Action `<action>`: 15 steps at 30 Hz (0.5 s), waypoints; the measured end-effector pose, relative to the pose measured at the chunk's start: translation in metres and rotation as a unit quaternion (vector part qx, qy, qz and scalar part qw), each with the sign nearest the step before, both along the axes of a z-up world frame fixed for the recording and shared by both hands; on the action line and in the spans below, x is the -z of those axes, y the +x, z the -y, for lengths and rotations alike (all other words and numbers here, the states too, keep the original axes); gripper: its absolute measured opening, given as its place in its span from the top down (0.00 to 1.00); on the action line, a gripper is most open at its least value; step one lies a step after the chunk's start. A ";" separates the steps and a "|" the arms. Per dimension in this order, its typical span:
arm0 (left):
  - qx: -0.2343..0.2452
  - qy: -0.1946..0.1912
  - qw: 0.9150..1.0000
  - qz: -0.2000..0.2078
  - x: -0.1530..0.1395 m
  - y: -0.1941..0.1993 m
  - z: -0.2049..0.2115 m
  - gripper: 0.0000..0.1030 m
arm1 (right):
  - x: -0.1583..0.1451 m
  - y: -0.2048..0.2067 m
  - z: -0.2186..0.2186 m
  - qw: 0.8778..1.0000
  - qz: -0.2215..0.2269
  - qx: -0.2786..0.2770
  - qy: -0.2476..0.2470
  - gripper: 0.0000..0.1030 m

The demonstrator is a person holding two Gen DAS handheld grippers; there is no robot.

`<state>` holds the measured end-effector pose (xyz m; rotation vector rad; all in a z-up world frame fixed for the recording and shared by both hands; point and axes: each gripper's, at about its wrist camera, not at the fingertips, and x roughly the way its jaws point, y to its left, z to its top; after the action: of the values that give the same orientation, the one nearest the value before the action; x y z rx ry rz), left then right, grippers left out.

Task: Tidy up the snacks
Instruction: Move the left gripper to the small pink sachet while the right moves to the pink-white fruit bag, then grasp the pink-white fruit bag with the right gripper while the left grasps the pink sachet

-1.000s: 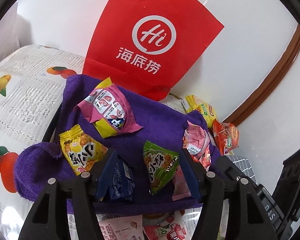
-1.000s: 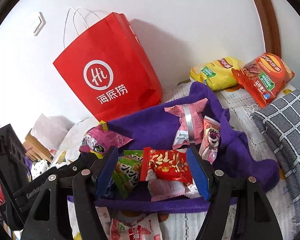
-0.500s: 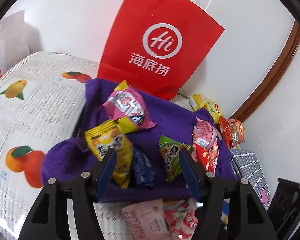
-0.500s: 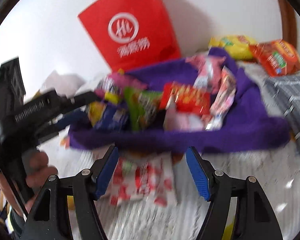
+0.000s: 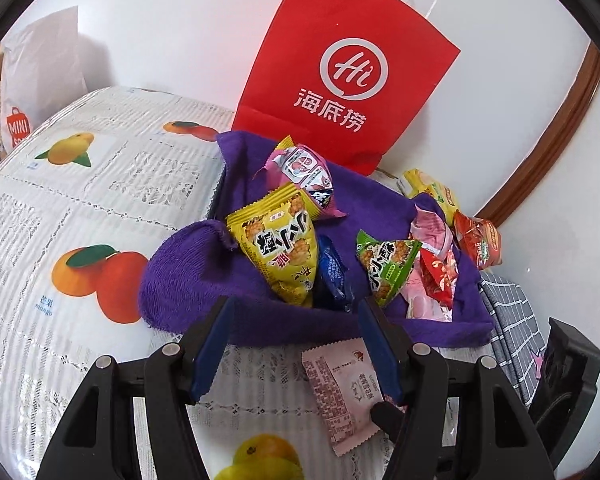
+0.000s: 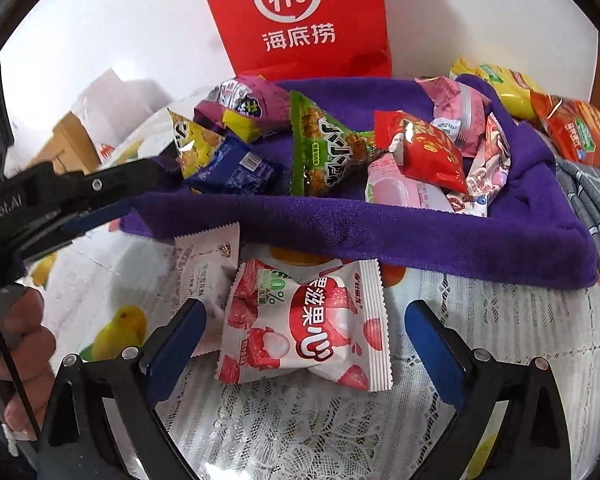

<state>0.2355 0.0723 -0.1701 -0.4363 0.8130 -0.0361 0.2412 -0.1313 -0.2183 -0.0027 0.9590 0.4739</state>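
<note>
Between the right gripper's just-spread jaws lies a lychee snack packet.

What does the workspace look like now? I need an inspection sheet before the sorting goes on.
Surface: fruit-print cloth, partly covered by a purple towel.
Job's things: mixed snack packets piled on the towel; a lychee packet and a pale pink packet lie on the cloth in front of it.
Clutter: red paper bag upright against the wall.
Grippers: right tongs just opened, straddling the lychee packet without touching it; left tongs empty.
Cables: nothing seen.
Surroundings: white wall, brown wooden trim.
</note>
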 end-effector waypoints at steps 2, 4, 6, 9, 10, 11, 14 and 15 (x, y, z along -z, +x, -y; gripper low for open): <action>-0.001 0.004 1.000 -0.003 0.001 0.002 0.001 0.40 | -0.001 0.002 0.000 1.000 -0.001 0.001 0.001 0.03; -0.001 0.013 1.000 -0.001 0.002 0.001 0.004 0.40 | 0.000 0.001 -0.002 1.000 0.002 0.002 -0.005 0.04; 0.000 0.029 1.000 -0.002 0.002 0.001 0.008 0.40 | -0.001 0.001 -0.002 1.000 0.002 0.003 -0.006 0.05; 0.000 0.042 0.999 -0.002 0.002 0.001 0.011 0.40 | -0.002 0.000 0.000 1.000 0.005 0.000 -0.003 0.16; 0.001 0.043 0.999 -0.002 0.002 0.001 0.011 0.40 | -0.003 -0.001 0.000 1.000 0.007 -0.003 -0.001 0.20; 0.001 0.041 0.999 -0.003 0.003 0.001 0.010 0.40 | -0.004 -0.003 0.001 1.000 0.008 -0.005 0.000 0.24; 0.004 0.023 1.000 -0.011 0.005 0.003 0.006 0.40 | -0.004 -0.008 0.002 1.000 0.012 -0.003 -0.017 0.25; 0.004 0.016 1.000 -0.015 0.007 0.004 0.005 0.40 | -0.004 -0.009 0.002 1.000 0.014 -0.005 -0.021 0.25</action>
<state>0.2390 0.0671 -0.1768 -0.4049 0.8429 -0.0249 0.2325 -0.1335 -0.2144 -0.0522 0.9427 0.4609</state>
